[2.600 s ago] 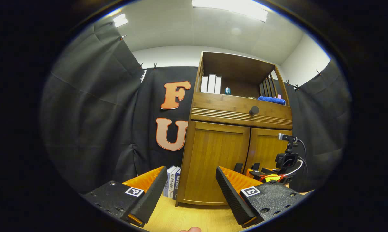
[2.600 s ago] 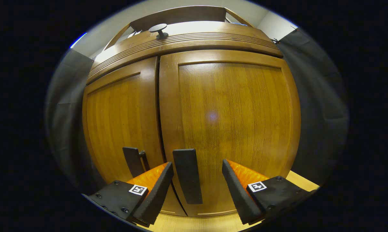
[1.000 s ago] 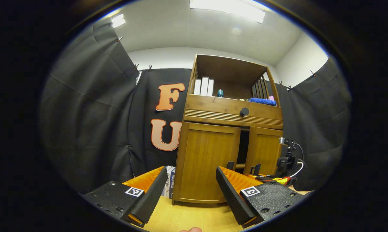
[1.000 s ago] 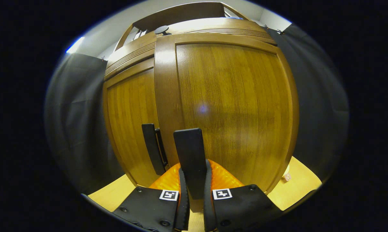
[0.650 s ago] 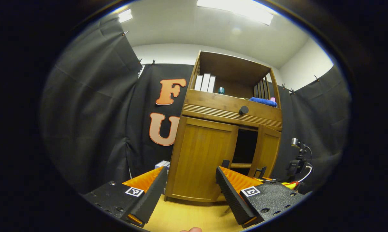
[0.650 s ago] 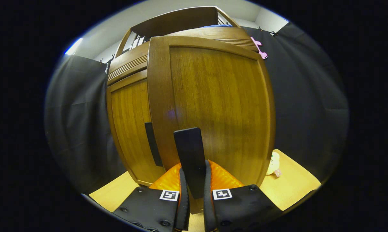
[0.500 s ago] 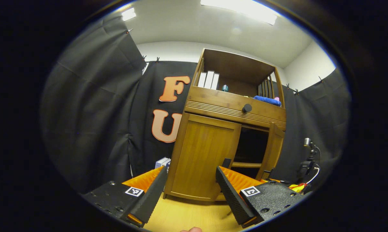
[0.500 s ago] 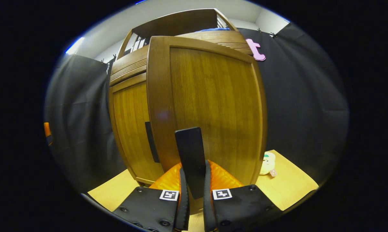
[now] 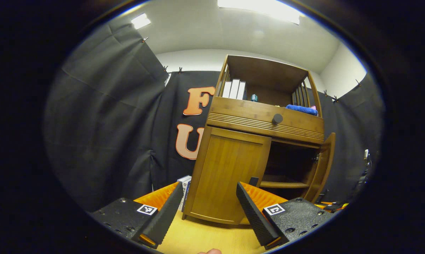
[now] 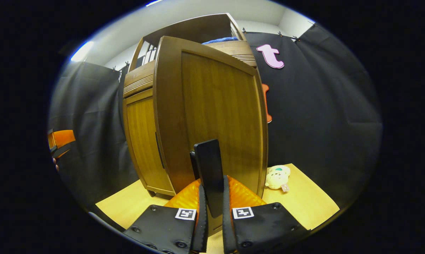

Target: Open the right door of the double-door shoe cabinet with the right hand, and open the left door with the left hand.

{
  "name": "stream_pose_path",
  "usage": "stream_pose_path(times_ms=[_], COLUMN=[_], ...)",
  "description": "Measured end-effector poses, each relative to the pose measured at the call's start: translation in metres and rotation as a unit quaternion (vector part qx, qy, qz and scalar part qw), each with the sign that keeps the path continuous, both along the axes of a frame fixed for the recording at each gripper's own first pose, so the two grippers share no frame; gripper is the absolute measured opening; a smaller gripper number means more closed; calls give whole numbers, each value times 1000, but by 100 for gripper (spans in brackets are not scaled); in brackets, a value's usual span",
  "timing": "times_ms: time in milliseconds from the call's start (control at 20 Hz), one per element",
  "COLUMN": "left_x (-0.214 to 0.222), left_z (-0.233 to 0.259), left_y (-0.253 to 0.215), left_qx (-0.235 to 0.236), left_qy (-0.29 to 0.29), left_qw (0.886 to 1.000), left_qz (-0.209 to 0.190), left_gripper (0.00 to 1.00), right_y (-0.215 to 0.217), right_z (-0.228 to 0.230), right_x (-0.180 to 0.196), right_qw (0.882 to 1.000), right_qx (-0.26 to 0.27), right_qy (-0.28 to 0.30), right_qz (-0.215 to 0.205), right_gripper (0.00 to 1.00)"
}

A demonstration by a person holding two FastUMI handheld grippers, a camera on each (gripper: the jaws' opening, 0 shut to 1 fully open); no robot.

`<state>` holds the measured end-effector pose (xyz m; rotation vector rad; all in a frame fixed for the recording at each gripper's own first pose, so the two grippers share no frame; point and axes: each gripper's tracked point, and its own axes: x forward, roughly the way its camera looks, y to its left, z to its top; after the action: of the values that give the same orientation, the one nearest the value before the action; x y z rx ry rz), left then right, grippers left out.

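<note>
Our right gripper (image 10: pixel 212 211) clamps the right door's handle (image 10: pixel 208 176) with that door swung wide, while our left gripper (image 9: pixel 208 208), spread wide, has yet to open the left door (image 9: pixel 230 173).

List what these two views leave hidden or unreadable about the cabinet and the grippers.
- Left door handle: left gripper view, mostly behind the left gripper's finger.
- Inside of the cabinet: left gripper view, too dark to tell what lies beyond one shelf.
- Right door handle: right gripper view, lower end covered by the right gripper clamped on it.
- Small things on the top shelf: left gripper view, too small to name.
</note>
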<state>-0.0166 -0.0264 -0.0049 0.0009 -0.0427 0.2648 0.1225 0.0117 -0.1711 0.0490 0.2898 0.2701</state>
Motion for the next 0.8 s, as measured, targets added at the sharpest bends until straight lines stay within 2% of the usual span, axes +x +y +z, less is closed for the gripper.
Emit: stream_pose_path(times_ms=[50, 100, 150, 300, 350, 500, 600, 650, 700, 800], left_x=[0, 0, 3, 8, 9, 17, 22, 23, 26, 28], left_z=[0, 1, -1, -10, -10, -11, -13, -13, -14, -18], left_y=[-1, -4, -10, -28, -32, -53, -66, -72, -80, -95], left_qx=[6, 8, 5, -5, -5, 3, 7, 6, 3, -7], left_qy=[0, -2, -1, 4, 3, 2, 5, 4, 3, 3], left_qw=[1000, 1000, 1000, 1000, 1000, 1000, 1000, 1000, 1000, 999], left_qz=[7, 11, 10, 2, 1, -11, -18, -21, -26, -37], left_gripper=[95, 92, 92, 92, 93, 98, 92, 92, 92, 92], right_y=[-7, -15, -20, -46, -56, -85, -110, -120, -134, -141], right_z=[2, 3, 4, 8, 9, 14, 14, 14, 14, 15], right_x=[-3, -6, -8, -11, -12, -11, -10, -8, -8, -3], right_qw=[1000, 1000, 1000, 1000, 1000, 999, 998, 997, 996, 998], right_qx=[-4, -12, -19, -24, -28, -28, -34, -36, -39, -29], right_qy=[-1, -1, -1, -1, -2, -14, -21, -23, -21, -17], right_qz=[1, 3, 5, -5, -14, -29, -47, -57, -72, -57], right_gripper=[24, 29, 24, 24, 19, 18, 12, 5, 12, 0])
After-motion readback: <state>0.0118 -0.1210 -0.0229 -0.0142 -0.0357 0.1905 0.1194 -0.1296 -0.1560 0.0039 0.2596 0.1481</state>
